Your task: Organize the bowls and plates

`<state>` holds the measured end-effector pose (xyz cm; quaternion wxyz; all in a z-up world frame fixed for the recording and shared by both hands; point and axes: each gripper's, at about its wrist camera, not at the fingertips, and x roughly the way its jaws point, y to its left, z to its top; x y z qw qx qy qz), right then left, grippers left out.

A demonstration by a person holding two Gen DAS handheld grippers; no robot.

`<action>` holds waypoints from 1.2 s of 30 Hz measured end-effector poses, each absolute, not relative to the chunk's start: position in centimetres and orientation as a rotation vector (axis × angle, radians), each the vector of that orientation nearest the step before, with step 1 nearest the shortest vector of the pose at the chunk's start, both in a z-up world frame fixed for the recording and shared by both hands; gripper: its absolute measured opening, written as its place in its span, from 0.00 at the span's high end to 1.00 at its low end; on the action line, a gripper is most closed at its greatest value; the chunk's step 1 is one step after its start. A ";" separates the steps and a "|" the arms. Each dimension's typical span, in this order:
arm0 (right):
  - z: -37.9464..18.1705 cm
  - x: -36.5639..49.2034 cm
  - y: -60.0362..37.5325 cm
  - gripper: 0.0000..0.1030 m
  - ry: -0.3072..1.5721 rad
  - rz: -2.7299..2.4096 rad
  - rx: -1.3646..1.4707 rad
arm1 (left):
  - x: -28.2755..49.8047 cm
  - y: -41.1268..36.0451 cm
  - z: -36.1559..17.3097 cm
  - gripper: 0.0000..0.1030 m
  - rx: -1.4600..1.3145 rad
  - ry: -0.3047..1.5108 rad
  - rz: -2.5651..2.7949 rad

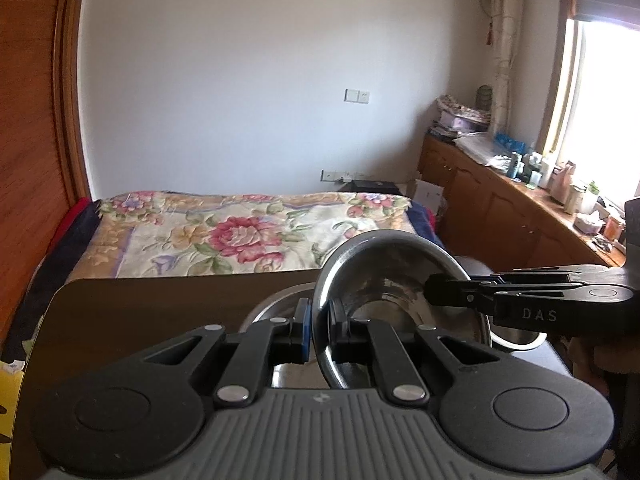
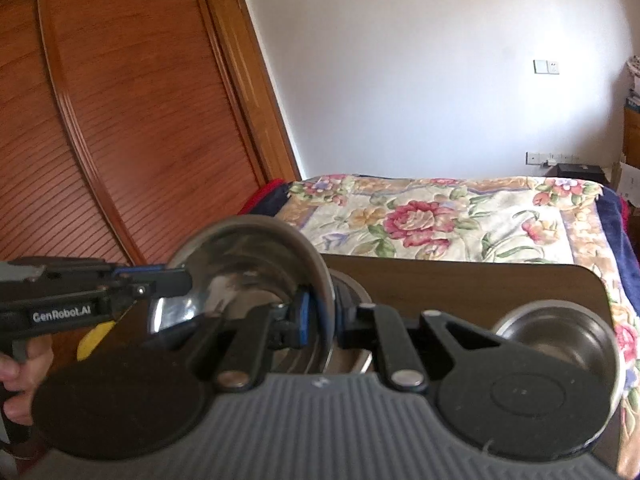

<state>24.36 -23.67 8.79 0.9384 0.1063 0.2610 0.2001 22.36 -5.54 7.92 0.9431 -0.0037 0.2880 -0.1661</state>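
A shiny steel bowl [image 1: 384, 280] is held tilted on its side above a dark wooden table [image 1: 160, 312]. My left gripper [image 1: 320, 328] is shut on its near rim. My right gripper [image 1: 436, 292] comes in from the right and is shut on the bowl's opposite rim. In the right wrist view the same bowl [image 2: 248, 264] sits between my right gripper's [image 2: 324, 320] fingers, with the left gripper [image 2: 176, 284] clamped on its left rim. More steel dishes [image 1: 276, 304] lie under it. Another steel bowl [image 2: 560, 340] stands upright at the table's right.
A bed with a floral cover [image 1: 248, 232] lies beyond the table. A wooden wardrobe [image 2: 120, 120] stands at the left. A low cabinet [image 1: 520, 208] with clutter runs under the window at the right. A yellow object [image 2: 92, 340] shows at the table's left edge.
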 end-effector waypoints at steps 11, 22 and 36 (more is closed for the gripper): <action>5.9 27.5 -20.7 0.86 0.615 0.404 0.144 | 26.0 -4.0 3.0 0.75 -0.040 0.683 -0.320; 5.5 27.8 -18.6 0.86 0.626 0.375 0.010 | 26.6 -3.6 1.7 0.75 -0.032 0.704 -0.309; 6.0 27.3 -19.0 0.86 0.589 0.378 0.001 | 26.4 -3.7 1.8 0.72 -0.023 0.676 -0.305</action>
